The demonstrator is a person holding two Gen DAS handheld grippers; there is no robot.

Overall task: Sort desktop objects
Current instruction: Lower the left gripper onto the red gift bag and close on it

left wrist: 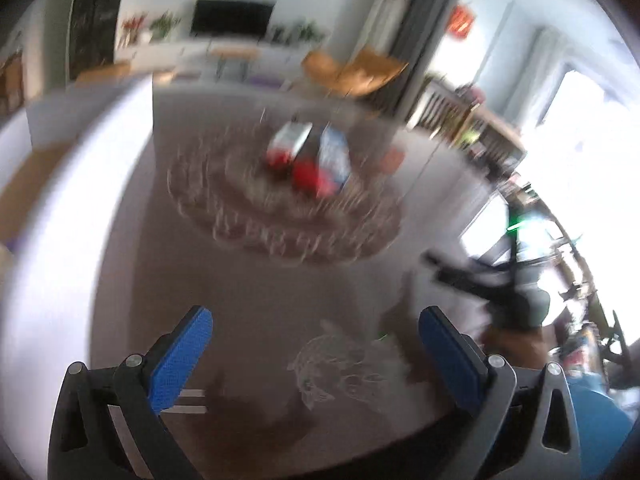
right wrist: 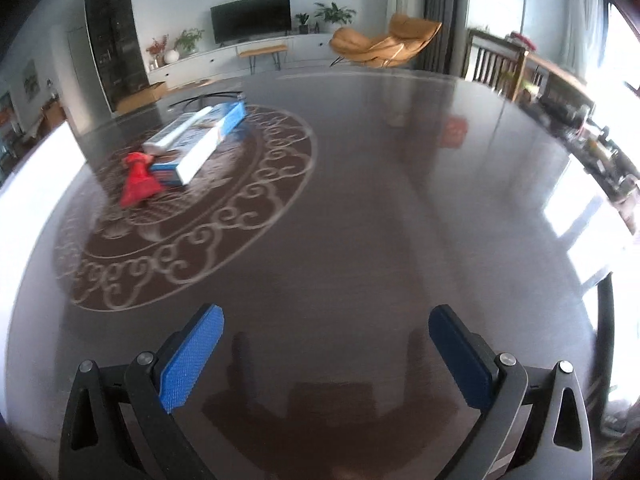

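A small pile lies in the ornate ring pattern of the dark round table (right wrist: 380, 200). It holds a red plastic piece (right wrist: 138, 184), a long blue and white box (right wrist: 204, 140) and a white tube (right wrist: 176, 132) resting on the box. My right gripper (right wrist: 328, 310) hovers open over bare table, well to the right of and nearer than the pile. In the blurred left wrist view the red piece (left wrist: 308, 174) and the box (left wrist: 334, 156) sit straight ahead. My left gripper (left wrist: 316, 314) is open with nothing between its pads. A dark blurred shape (left wrist: 480, 284) to its right looks like the other gripper.
The table's far edge curves behind the pile. Beyond it stand an orange lounge chair (right wrist: 384, 46), a television (right wrist: 250, 22) on a low white cabinet, and a wooden railing (right wrist: 496, 64) at the right. Bright window glare washes the table's left and right rims.
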